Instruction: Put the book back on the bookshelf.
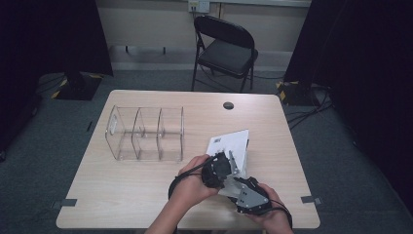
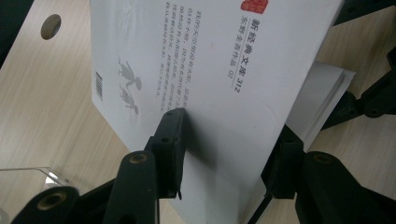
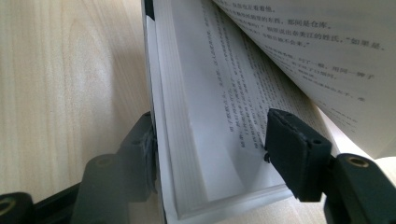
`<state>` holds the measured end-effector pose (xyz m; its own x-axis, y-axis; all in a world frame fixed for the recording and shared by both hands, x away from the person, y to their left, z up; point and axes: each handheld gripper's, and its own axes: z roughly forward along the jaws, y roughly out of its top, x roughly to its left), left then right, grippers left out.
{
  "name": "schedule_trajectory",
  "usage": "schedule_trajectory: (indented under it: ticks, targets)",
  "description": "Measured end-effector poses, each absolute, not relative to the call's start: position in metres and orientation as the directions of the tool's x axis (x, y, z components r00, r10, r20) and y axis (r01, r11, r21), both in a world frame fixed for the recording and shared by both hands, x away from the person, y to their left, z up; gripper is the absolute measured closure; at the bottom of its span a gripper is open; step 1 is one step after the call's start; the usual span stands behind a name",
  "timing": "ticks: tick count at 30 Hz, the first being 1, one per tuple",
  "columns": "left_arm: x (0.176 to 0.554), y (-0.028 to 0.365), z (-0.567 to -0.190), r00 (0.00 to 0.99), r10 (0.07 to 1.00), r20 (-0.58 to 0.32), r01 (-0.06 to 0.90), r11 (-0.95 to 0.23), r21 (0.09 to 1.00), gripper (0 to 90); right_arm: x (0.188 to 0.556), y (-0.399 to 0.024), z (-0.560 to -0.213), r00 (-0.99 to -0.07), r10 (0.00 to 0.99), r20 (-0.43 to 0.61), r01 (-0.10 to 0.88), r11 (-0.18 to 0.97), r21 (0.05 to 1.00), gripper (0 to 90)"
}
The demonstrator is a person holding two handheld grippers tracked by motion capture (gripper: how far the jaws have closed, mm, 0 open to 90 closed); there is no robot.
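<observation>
Standing at the left of the high view's table point(image 1: 122, 185), a clear plastic organizer point(image 1: 145, 133) sits apart from my work. Just right of centre, my left gripper point(image 1: 220, 168) clamps the white book point(image 1: 229, 144) by its cover. My right gripper point(image 1: 243, 187), lower right, straddles a wad of pages, jaws half-closed, grip uncertain.

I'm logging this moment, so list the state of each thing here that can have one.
White paperback book: partly open, pages fanned, lifted off the table at one side.
Left hand-held gripper: shut on the book's cover.
Right hand-held gripper: jaws around a block of pages, one pad off the page.
Clear acrylic three-slot organiser: upright, empty.
Black folding chair: unfolded, unoccupied.
</observation>
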<state>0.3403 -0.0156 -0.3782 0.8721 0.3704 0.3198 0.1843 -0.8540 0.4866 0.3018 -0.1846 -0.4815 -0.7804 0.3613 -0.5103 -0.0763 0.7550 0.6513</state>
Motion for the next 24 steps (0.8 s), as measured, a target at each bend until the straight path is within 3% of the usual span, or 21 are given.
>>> schedule_trajectory:
  ticks: [10,15,16,19,24]
  targets:
    - [0.342,-0.015,-0.376,0.873,0.372,0.314,0.175,-0.842,0.511,55.3,0.294,-0.182,-0.471,-0.733,0.325,-0.597,-0.137,0.79,0.598,53.7]
    - [0.343,-0.013,-0.379,0.908,0.338,0.246,0.134,-0.794,0.593,45.8,0.289,-0.183,-0.457,-0.703,0.351,-0.619,-0.13,0.791,0.597,61.4]
    - [0.342,-0.01,-0.376,0.903,0.349,0.252,0.125,-0.772,0.623,48.3,0.291,-0.184,-0.453,-0.705,0.37,-0.605,-0.117,0.781,0.614,62.1]
    - [0.344,0.007,-0.367,0.901,0.391,0.185,0.157,-0.693,0.704,38.5,0.292,-0.186,-0.449,-0.711,0.352,-0.609,-0.122,0.791,0.599,62.6]
    - [0.342,0.039,-0.357,0.895,0.421,0.15,0.194,-0.668,0.718,31.2,0.298,-0.189,-0.438,-0.734,0.351,-0.581,-0.106,0.786,0.608,62.7]
